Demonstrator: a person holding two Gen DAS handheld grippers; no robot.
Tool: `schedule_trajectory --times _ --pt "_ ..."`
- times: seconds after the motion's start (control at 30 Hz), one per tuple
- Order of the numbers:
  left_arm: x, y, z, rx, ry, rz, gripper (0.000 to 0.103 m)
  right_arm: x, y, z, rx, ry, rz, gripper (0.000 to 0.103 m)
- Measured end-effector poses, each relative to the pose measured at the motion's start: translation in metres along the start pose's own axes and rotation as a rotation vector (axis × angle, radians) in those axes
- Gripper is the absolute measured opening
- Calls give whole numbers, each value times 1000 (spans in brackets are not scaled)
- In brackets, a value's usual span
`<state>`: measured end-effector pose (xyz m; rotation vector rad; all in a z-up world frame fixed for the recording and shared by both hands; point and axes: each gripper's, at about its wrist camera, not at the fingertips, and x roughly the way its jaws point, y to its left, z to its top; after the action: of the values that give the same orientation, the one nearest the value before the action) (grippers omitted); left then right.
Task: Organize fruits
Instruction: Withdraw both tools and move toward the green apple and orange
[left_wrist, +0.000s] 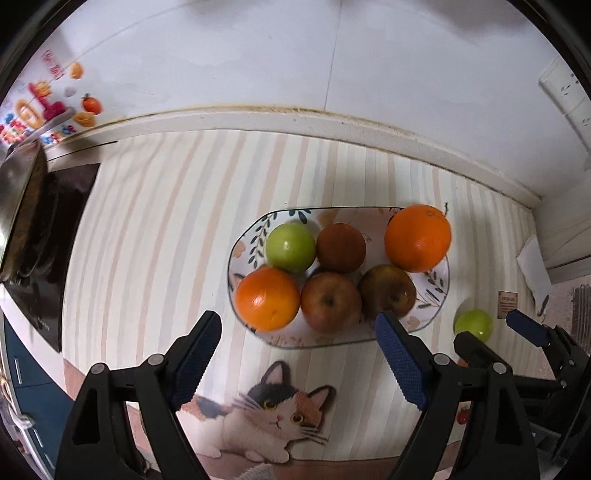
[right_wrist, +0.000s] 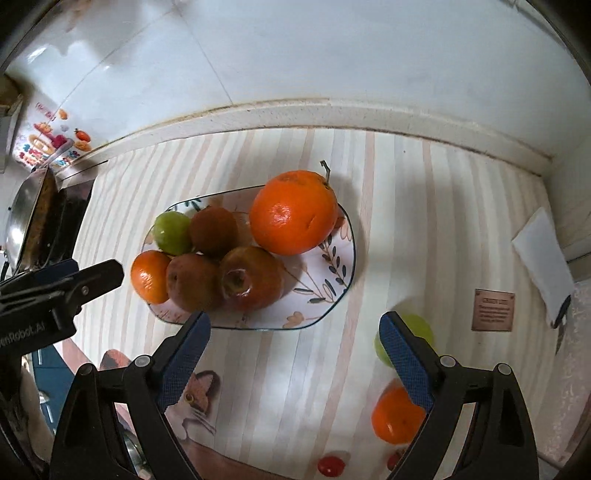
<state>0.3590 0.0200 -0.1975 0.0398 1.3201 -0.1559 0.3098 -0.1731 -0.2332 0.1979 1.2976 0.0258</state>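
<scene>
- The left tongs (left_wrist: 297, 319), black-framed with blue ridged pads, stand wide apart with nothing between the pads; they hang above the near edge of the plate, pointing steeply down at the table.
- The right tongs (right_wrist: 295, 321) stand just as wide and hold nothing; a loose green apple (right_wrist: 421, 326) lies on the table partly behind the right-hand pad, not gripped.
- Just below that apple, also partly behind the pad, lies a loose small orange (right_wrist: 395, 415), and near the bottom edge a small red cherry tomato (right_wrist: 330, 465).
- The white oblong ceramic plate with leaf and flower pattern (right_wrist: 332, 273) lies flat on the table, its long axis running left to right across both views (roughly along the wall behind it).
- On the plate: a large orange with a short stalk (right_wrist: 291, 212) at the right end, its stalk pointing up and away toward the wall; a dark brown round fruit (left_wrist: 340, 242); a green apple (left_wrist: 290, 246); a smaller orange (left_wrist: 267, 297); and two red-brown apples (left_wrist: 330, 301), side by side at the near edge, stem hollows facing up.
- The table wears a striped cream-and-pink cloth with a calico cat picture (left_wrist: 275, 410).
- At the far left stands a metal pan on a black cooktop (left_wrist: 22, 206).
</scene>
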Motion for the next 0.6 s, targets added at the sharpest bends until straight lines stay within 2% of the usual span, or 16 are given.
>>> schedule_trajectory --times 0.1,0.6 --pt "-18 2 -18 -17 -26 -20 85 -20 6 -7 -12 -29 2 95" --pt "-92 -5 -82 -6 -151 -24 85 -112 28 -55 -77 -153 -2 95"
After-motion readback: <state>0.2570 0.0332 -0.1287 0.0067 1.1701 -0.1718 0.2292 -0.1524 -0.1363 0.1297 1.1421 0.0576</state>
